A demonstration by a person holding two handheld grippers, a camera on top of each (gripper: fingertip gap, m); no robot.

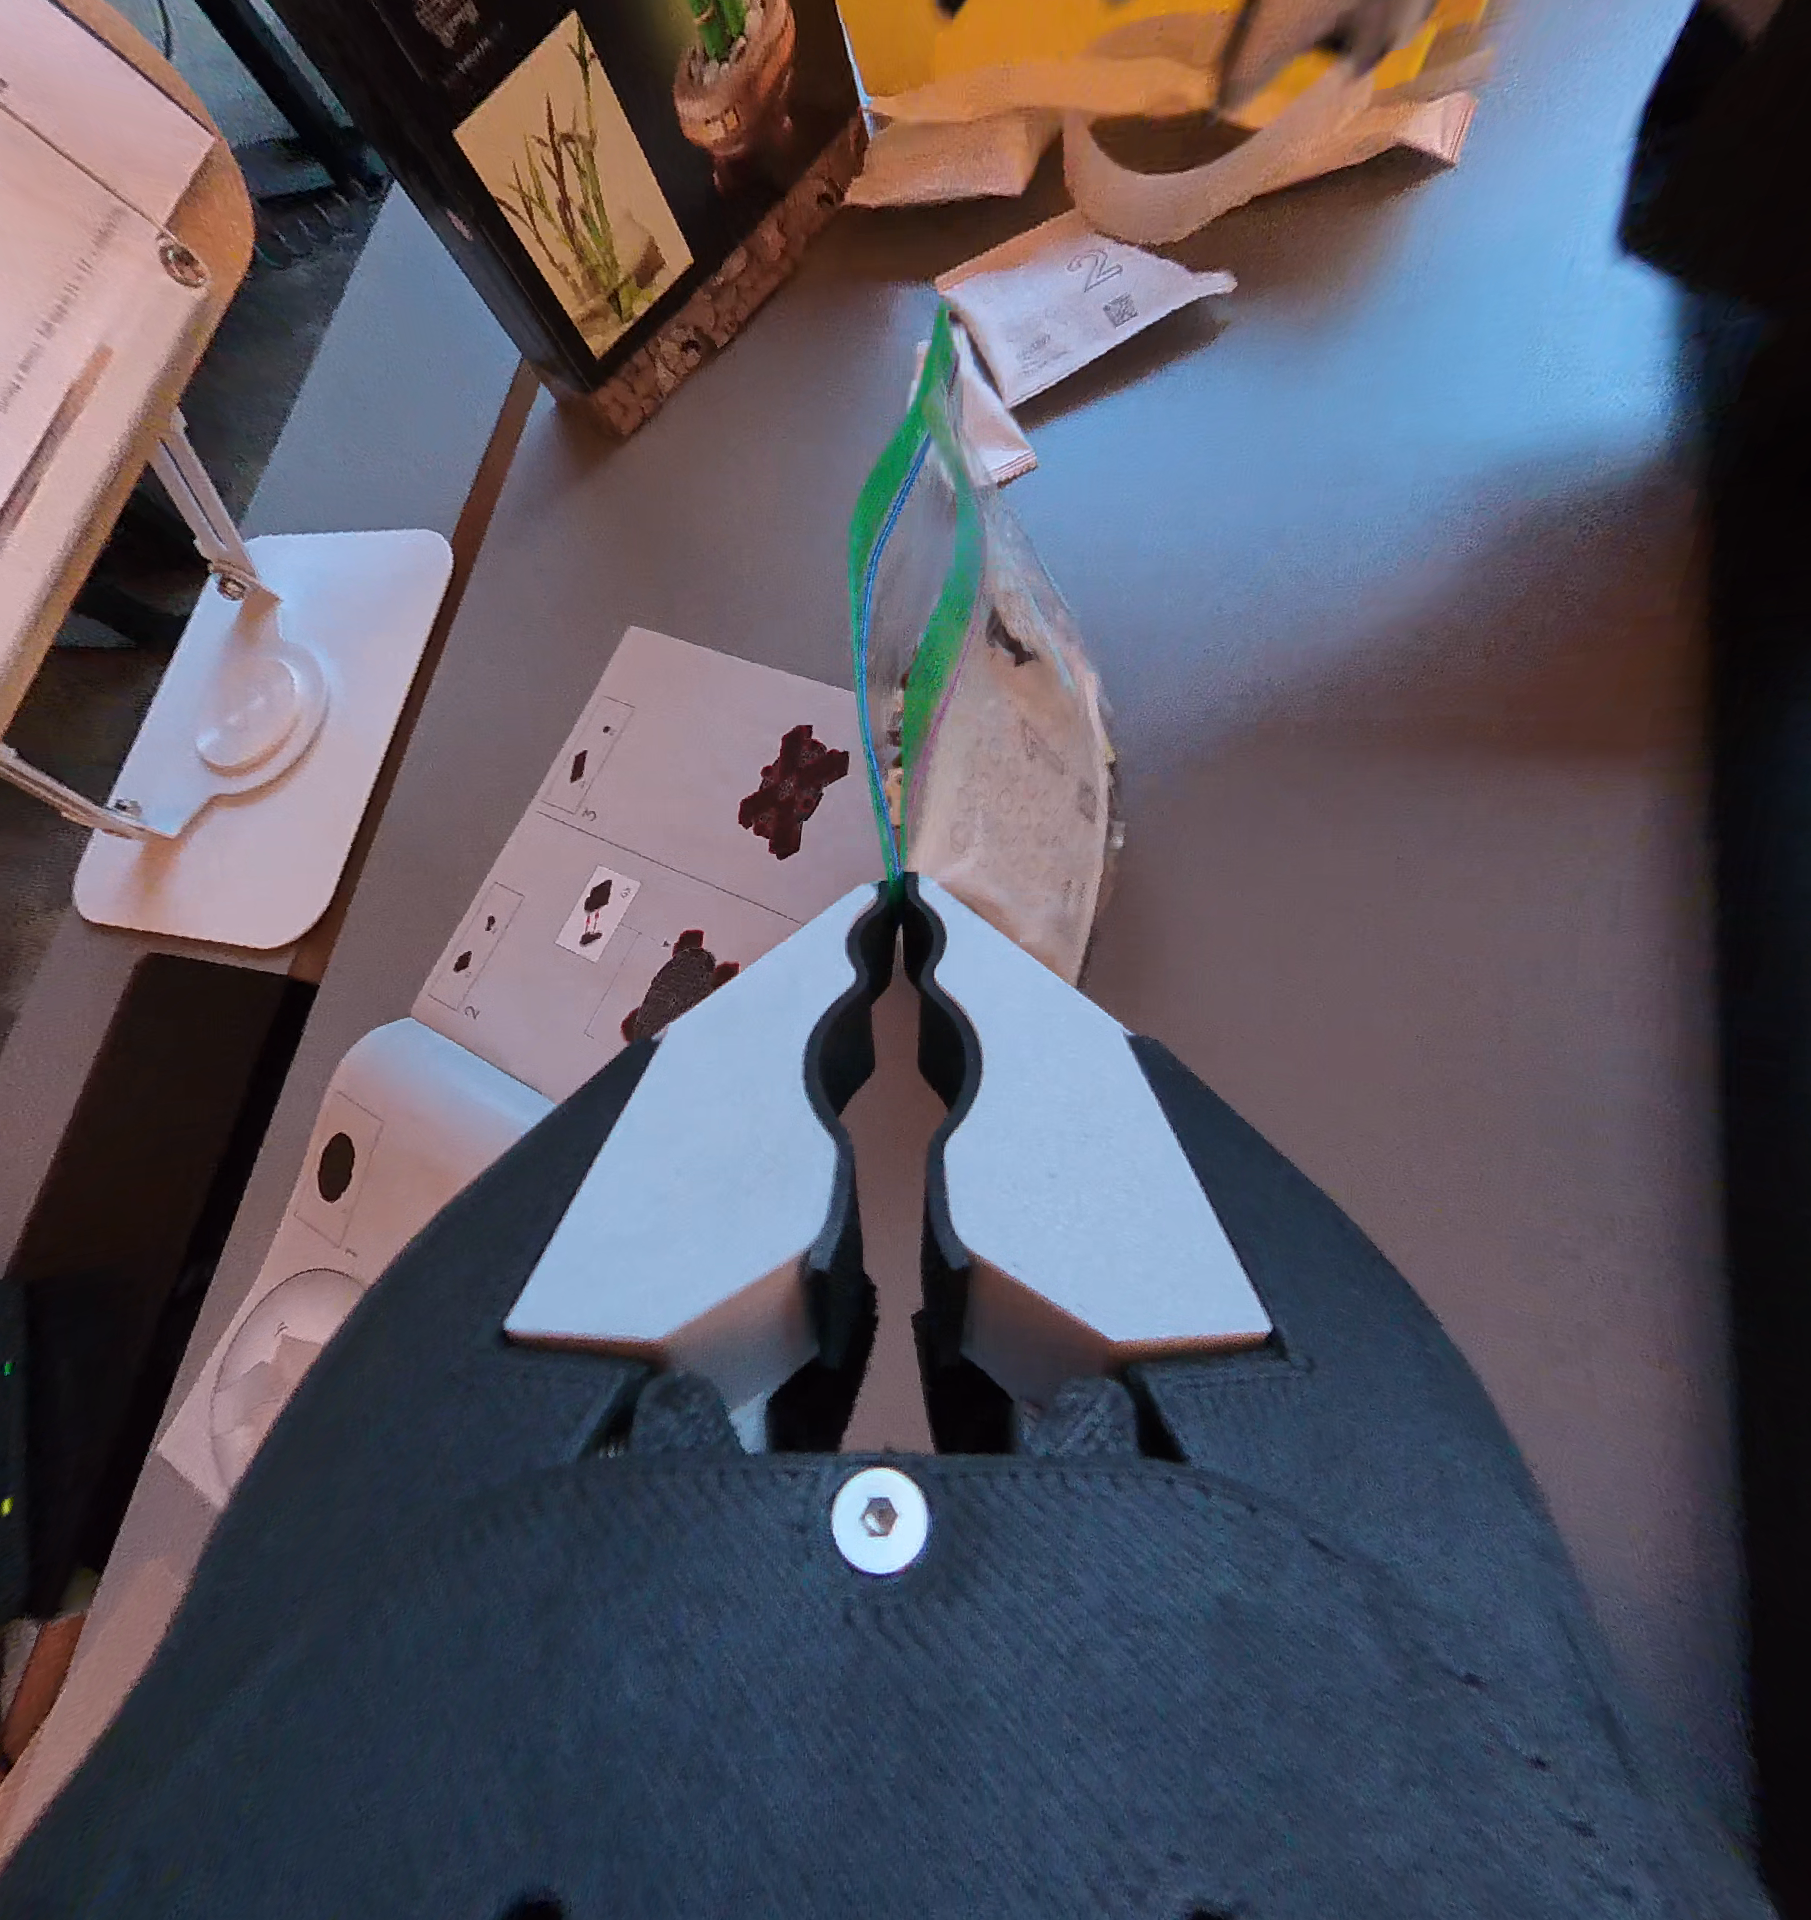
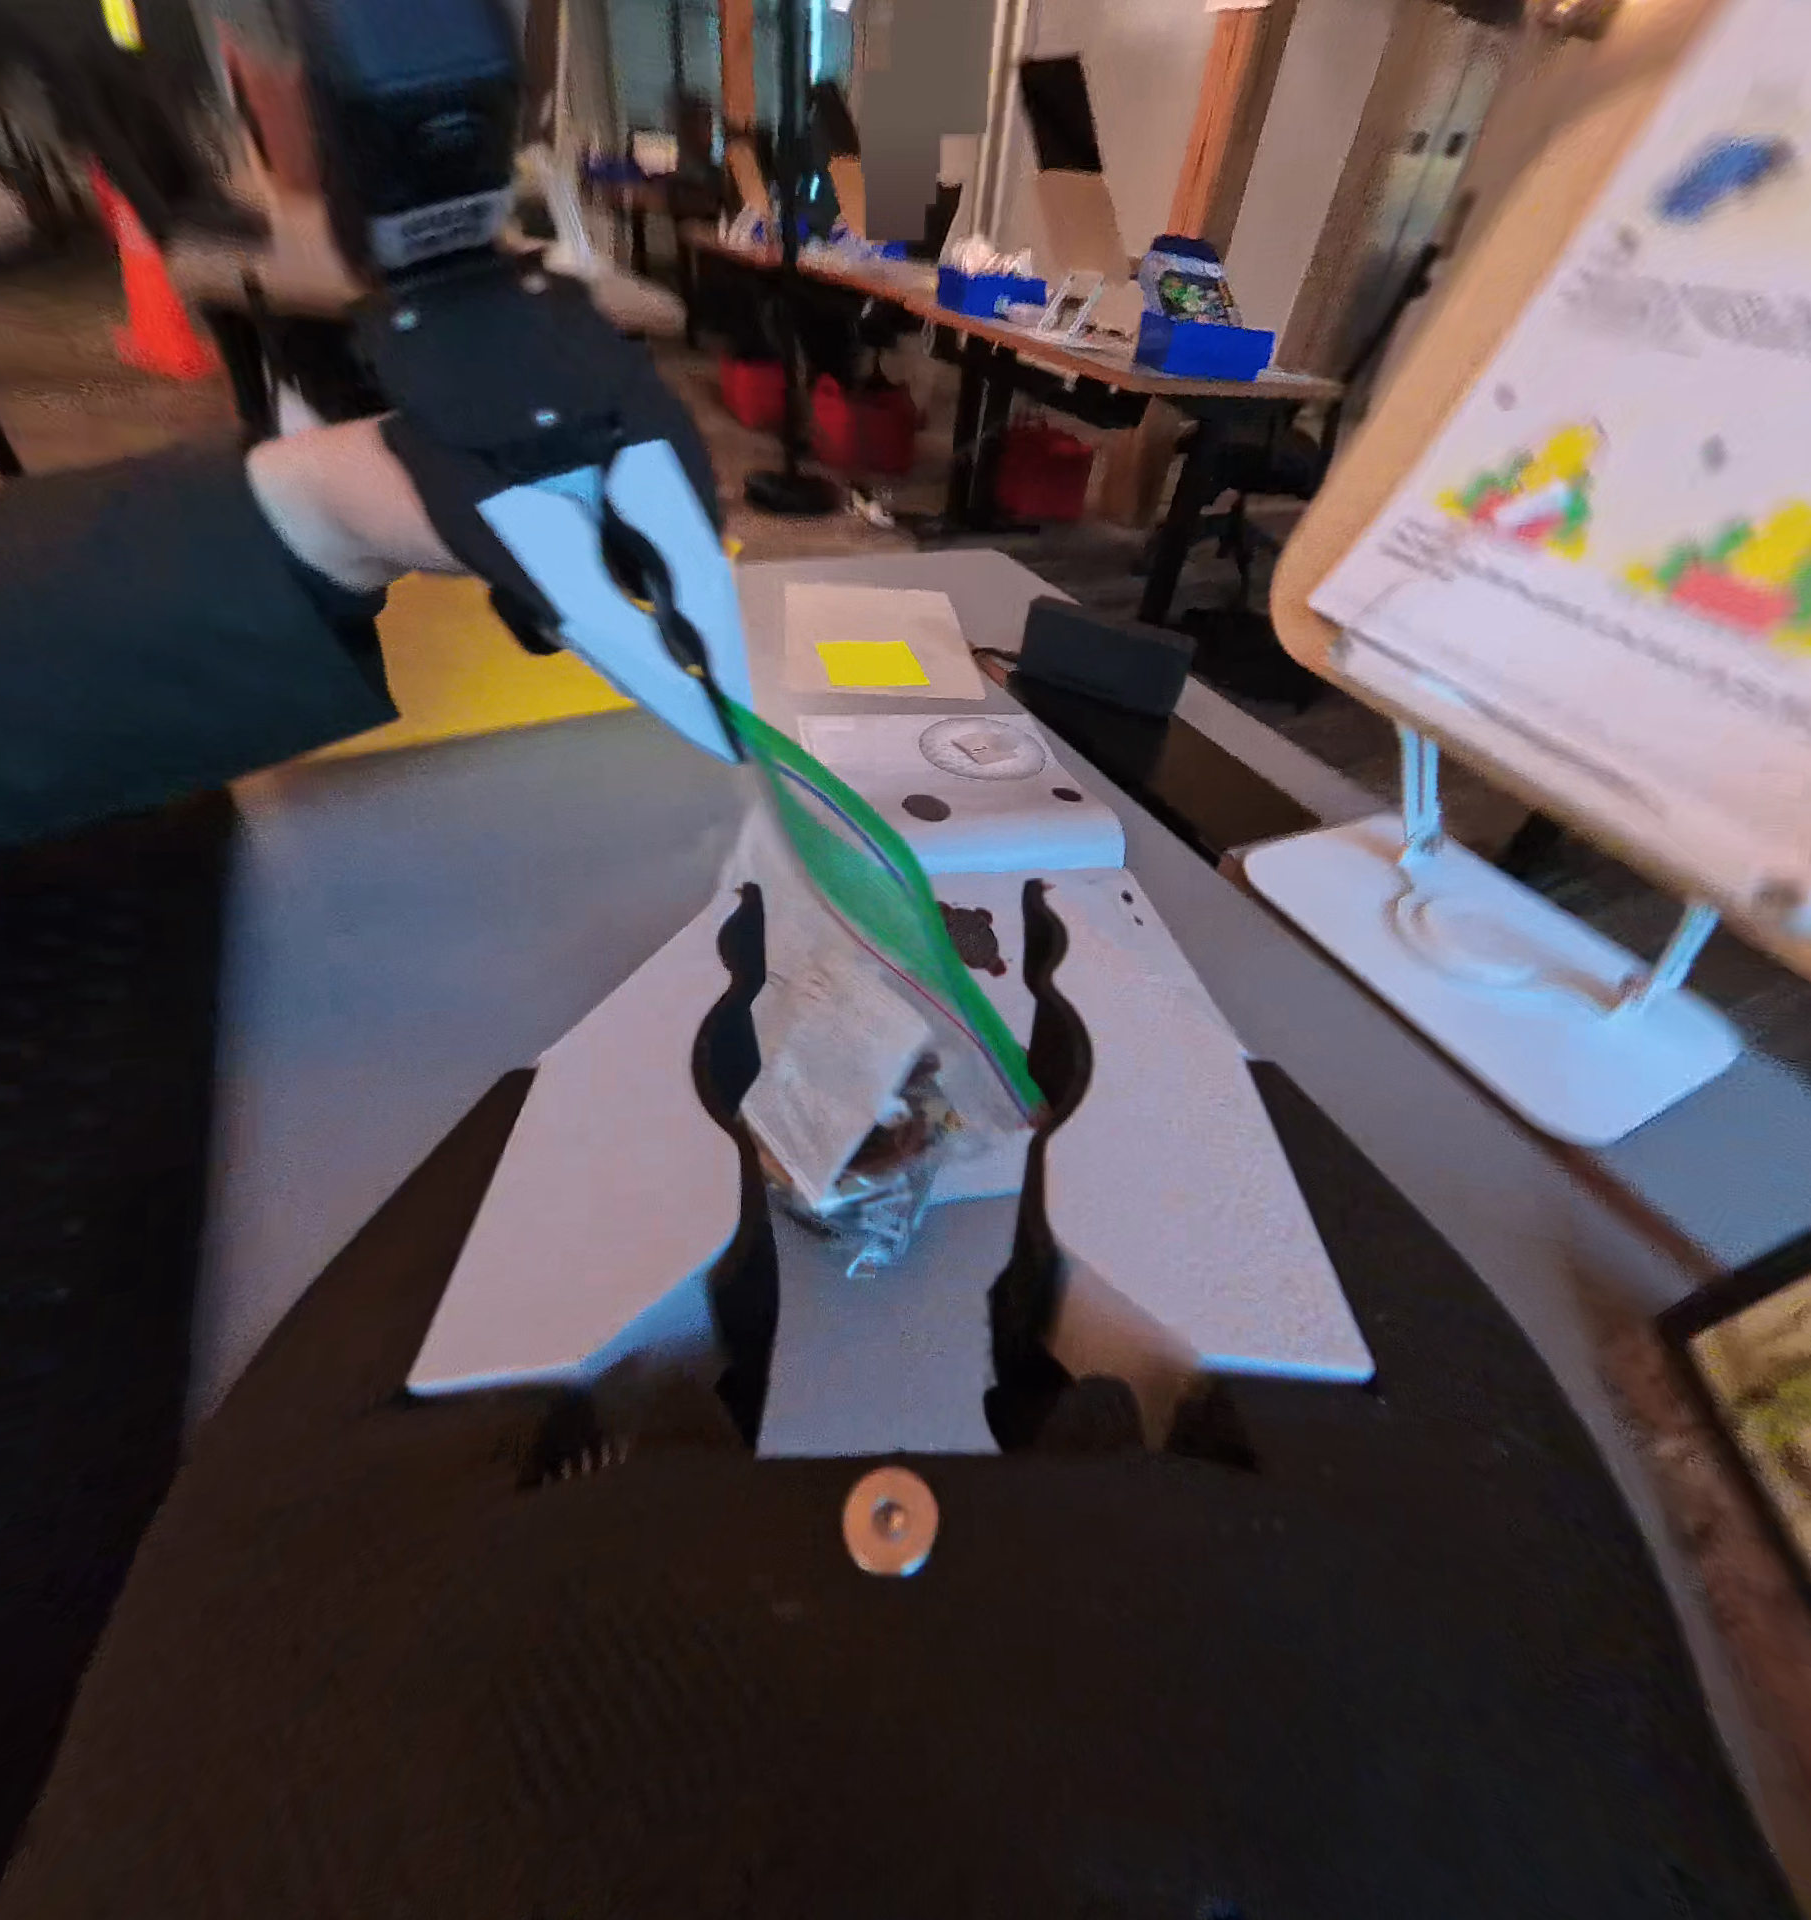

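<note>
My left gripper (image 1: pixel 898 894) is pinched tight on 1 corner of the zip-top bag (image 1: pixel 994 748), gripping its green seal strip (image 1: pixel 916 582). The bag hangs above the grey table (image 1: pixel 1348 727), its mouth gaping, with small dark pieces and a white paper packet inside. My right gripper (image 2: pixel 890 904) stands wide, holding nothing; the bag's lower end sits between its fingers (image 2: pixel 1046 997), and the far end of the seal seems to brush the finger on the right of that view, though blur keeps me from being sure. Under the bag I see an instruction sheet (image 1: pixel 693 790). Nearby stand a white scale (image 2: pixel 968 800), a black box with plant pictures (image 1: pixel 589 187), a numbered paper packet (image 1: pixel 1077 312) and a tilted board on a white stand (image 2: pixel 1503 966).
</note>
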